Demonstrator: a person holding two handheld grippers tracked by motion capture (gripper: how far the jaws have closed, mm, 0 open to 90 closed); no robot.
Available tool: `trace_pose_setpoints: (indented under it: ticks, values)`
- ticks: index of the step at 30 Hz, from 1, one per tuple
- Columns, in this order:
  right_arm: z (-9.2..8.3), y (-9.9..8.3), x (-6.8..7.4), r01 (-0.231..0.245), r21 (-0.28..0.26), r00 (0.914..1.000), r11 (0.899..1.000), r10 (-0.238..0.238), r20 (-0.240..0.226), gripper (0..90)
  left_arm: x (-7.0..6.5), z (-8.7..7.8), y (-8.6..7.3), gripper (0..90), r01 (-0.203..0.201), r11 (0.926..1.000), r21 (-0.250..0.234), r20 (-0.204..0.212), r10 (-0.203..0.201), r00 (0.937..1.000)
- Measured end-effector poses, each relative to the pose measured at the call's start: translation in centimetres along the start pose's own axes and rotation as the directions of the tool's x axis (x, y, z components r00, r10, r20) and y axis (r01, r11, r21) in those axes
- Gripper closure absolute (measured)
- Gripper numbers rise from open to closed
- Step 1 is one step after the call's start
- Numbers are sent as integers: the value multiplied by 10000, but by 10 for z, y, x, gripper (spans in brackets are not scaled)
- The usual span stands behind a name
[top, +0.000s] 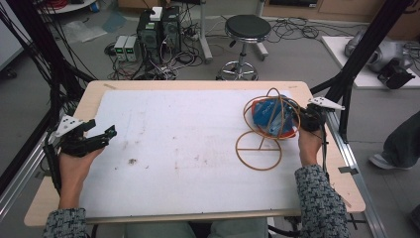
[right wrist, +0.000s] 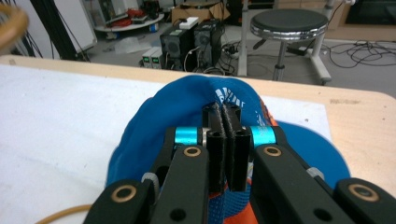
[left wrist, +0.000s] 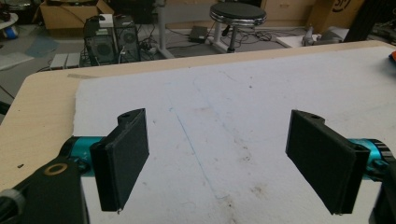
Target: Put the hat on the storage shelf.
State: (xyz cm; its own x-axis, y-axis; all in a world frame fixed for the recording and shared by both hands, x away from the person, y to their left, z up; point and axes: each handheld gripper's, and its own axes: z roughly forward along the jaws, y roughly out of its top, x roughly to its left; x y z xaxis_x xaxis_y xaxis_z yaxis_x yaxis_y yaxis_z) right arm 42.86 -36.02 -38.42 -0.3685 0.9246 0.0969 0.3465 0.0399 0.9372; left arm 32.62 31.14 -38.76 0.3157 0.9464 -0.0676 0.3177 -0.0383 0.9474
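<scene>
Counting the things

Two grippers (top: 106,134) (top: 297,120), one blue bag (top: 267,117) and one wire basket (top: 270,121) at 3 o'clock on the surface (top: 198,85); one stool (top: 247,27) at 12 o'clock.

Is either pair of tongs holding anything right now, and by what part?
The right tongs pinch the blue cap by a fold of its fabric. The left tongs are open and hold nothing.

A crumpled blue bag (top: 268,115) with white and orange print sits inside a tan wire basket frame (top: 270,119) at the tabletop's (top: 198,163) right side, its edge pinched upward.
</scene>
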Motion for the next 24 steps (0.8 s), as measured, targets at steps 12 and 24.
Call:
trace_pose_setpoints:
  ticks: [12, 24]
  values:
    - [-9, 28, -6, -116, -703, 9994, 9975, 139, 325, 891, 0, 0, 0, 214, -11, 10000, 7, 14, 11, 10000]
    - [-30, 66, -10, 77, -1447, 9972, 9894, 32, 743, 891, 1, -1, 1, 214, 29, 10000, -53, 37, -29, 10000]
